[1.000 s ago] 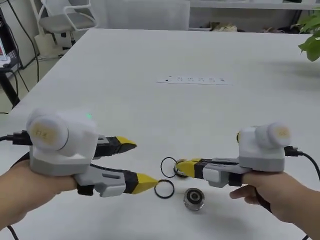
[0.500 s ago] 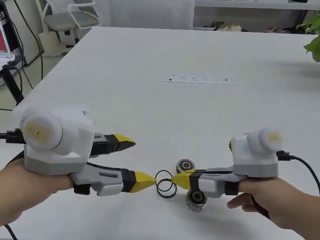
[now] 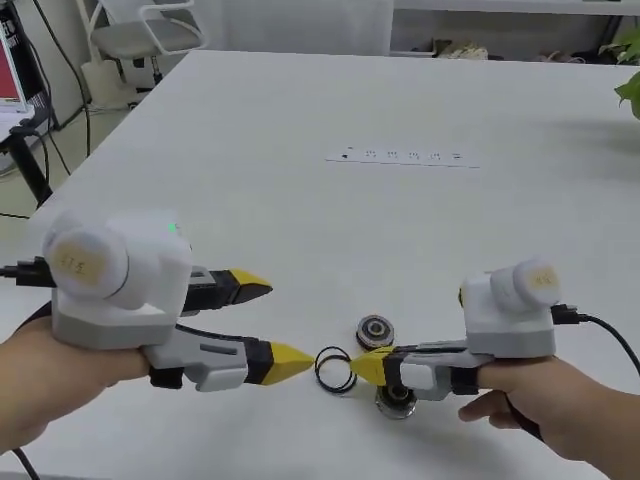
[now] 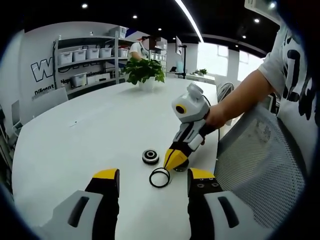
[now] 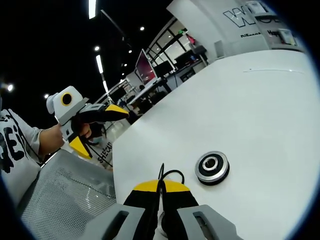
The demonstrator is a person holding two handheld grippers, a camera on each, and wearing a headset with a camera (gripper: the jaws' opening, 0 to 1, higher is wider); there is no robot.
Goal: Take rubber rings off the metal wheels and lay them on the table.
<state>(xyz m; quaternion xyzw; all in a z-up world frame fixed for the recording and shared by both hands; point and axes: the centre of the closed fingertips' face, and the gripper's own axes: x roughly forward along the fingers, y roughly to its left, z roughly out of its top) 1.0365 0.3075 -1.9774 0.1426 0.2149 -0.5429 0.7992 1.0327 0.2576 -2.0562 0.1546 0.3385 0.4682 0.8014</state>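
Right gripper view has the right hand-held gripper (image 5: 160, 189) with its jaws pressed together on a thin black rubber ring (image 5: 173, 175); the ring's loop pokes out just past the yellow tips. Beside it a metal wheel (image 5: 212, 167) lies flat on the white worktop (image 5: 260, 110), apparently with a dark band around its rim. Head view puts all this close to the worktop's near edge, with a second wheel (image 3: 395, 400) partly under that gripper. Near the ring, the left hand-held gripper (image 3: 285, 325) hovers with its jaws wide apart, holding nothing.

The ring looks light, soft and stretchy, so it should flop when lifted and may cling to the pads. A pinch on a short stretch of its cord is enough. The wheels look stiff, smooth and heavier, likely to skate. Pinning one by its flat faces while the other gripper nips the band at the rim seems the safer hold.
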